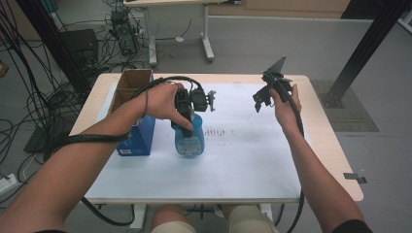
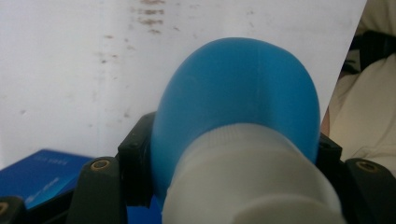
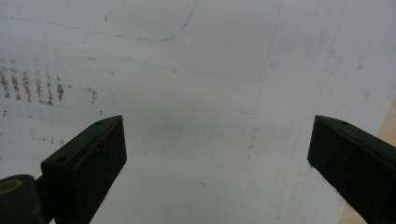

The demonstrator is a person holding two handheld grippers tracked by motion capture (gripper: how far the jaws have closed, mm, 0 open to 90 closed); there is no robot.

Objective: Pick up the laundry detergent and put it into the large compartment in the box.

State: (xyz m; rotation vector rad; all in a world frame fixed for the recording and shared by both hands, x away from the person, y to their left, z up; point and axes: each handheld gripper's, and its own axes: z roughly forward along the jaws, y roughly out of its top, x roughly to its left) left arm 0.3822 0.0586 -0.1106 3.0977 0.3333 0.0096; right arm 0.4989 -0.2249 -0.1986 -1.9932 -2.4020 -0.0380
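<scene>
A blue plastic bottle [image 1: 189,143] with a white cap end [image 2: 247,182] is in my left gripper [image 1: 187,125], whose jaws are shut on its upper part, one on each side. The bottle [image 2: 238,88] points down toward the white sheet [image 1: 243,160] and seems to hang a little above it. In the left gripper view my left gripper [image 2: 232,158] presses the blue body from both sides. My right gripper [image 1: 265,99] is held above the right of the sheet. Its jaws stand wide open, and my right gripper [image 3: 219,154] has nothing between them.
A dark blue box [image 1: 138,136] stands just left of the bottle, with an open cardboard box [image 1: 131,82] behind it. Brown smudges [image 1: 218,132] mark the sheet's middle. The wooden table edge [image 1: 330,145] runs along the right. Cables and equipment lie on the floor at the left.
</scene>
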